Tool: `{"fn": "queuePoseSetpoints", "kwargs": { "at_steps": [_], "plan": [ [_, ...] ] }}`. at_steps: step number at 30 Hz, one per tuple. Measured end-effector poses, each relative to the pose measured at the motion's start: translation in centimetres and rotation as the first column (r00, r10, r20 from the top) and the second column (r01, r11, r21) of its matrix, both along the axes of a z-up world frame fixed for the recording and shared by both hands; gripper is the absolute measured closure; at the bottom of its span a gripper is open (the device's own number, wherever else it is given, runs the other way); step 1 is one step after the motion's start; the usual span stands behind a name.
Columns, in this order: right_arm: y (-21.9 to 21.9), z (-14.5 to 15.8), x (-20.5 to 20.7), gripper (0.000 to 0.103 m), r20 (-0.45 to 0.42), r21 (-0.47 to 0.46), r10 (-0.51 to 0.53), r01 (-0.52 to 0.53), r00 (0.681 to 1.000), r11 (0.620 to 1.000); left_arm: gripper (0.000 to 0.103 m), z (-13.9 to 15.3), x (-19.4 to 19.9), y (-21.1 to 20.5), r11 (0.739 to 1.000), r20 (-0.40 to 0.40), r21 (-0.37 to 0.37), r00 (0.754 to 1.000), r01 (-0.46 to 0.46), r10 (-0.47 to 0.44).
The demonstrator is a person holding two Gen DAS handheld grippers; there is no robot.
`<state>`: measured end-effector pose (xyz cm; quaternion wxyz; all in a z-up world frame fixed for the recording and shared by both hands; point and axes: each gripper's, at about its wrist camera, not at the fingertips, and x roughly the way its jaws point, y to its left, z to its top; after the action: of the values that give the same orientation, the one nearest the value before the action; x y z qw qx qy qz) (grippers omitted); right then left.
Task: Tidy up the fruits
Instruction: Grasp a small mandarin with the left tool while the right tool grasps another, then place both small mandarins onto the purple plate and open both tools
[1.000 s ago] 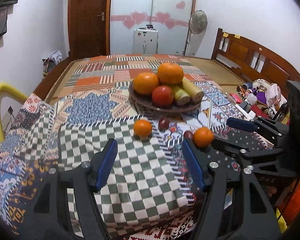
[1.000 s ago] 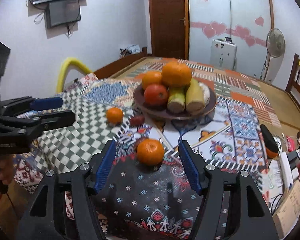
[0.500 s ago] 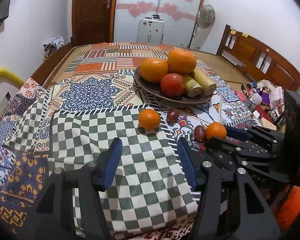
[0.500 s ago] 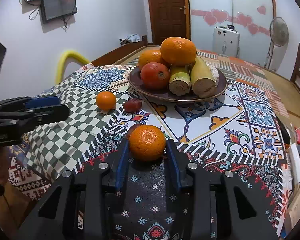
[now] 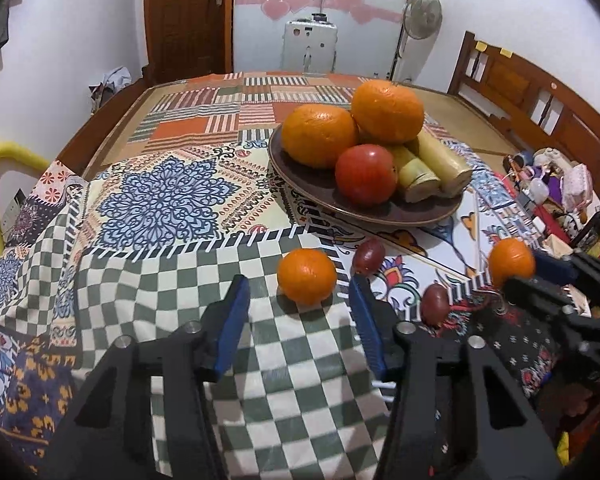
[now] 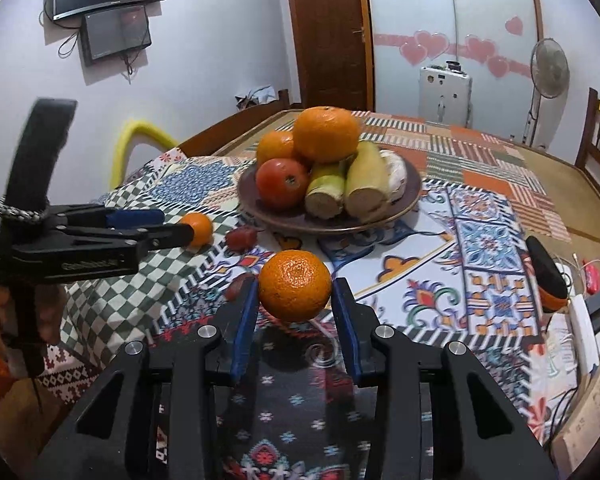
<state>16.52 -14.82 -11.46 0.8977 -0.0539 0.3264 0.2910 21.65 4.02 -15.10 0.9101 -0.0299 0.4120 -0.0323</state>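
Risk: small round orange mandarin (image 6: 295, 285) slips from right gripper (image 6: 294, 292), rolls off patterned cloth; skin smooth, pads touch only its sides, and fruit looks lifted off cloth. Squeeze too hard, fruit squashes. Brown round plate (image 6: 408, 200) already piled high with big oranges; new fruit could knock pile loose. Left gripper (image 5: 298, 300) open wide, empty, second small orange mandarin (image 5: 307, 276) on checked cloth just ahead between fingers. Mandarin bright, bumpy skin, no leaf.
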Motion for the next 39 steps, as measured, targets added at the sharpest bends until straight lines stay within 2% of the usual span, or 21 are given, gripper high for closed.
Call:
{"fn": "queuePoseSetpoints", "kwargs": {
  "at_steps": [7, 16, 26, 32, 39],
  "plan": [
    [-1.7, 0.0, 1.2, 0.069, 0.0, 0.001, -0.037, 0.037, 0.999, 0.999, 0.068, -1.0, 1.2, -0.4, 1.0, -0.022, -0.014, 1.0, 0.008, -0.009],
    [-2.8, 0.5, 1.9, 0.069, 0.014, -0.001, -0.063, 0.063, 0.998, 0.998, 0.069, -0.4, 1.4, -0.8, 1.0, -0.003, -0.003, 1.0, 0.01, -0.01],
    [-3.1, 1.8, 3.5, 0.069, 0.041, 0.001, -0.077, 0.077, 0.996, 0.997, 0.069, 3.1, 0.5, -1.6, 0.999, 0.093, 0.016, 0.995, 0.046, -0.047],
    [-2.9, 2.5, 4.6, 0.069, 0.063, 0.0, -0.083, 0.083, 0.995, 0.997, 0.069, 4.5, 0.6, -2.9, 0.996, 0.147, 0.053, 0.986, 0.072, -0.079],
    [-1.7, 3.4, 5.8, 0.069, 0.087, -0.005, -0.062, 0.063, 0.994, 0.998, 0.069, 4.5, 2.2, -2.8, 0.996, 0.15, 0.039, 0.985, 0.076, -0.081]
  ]
}}
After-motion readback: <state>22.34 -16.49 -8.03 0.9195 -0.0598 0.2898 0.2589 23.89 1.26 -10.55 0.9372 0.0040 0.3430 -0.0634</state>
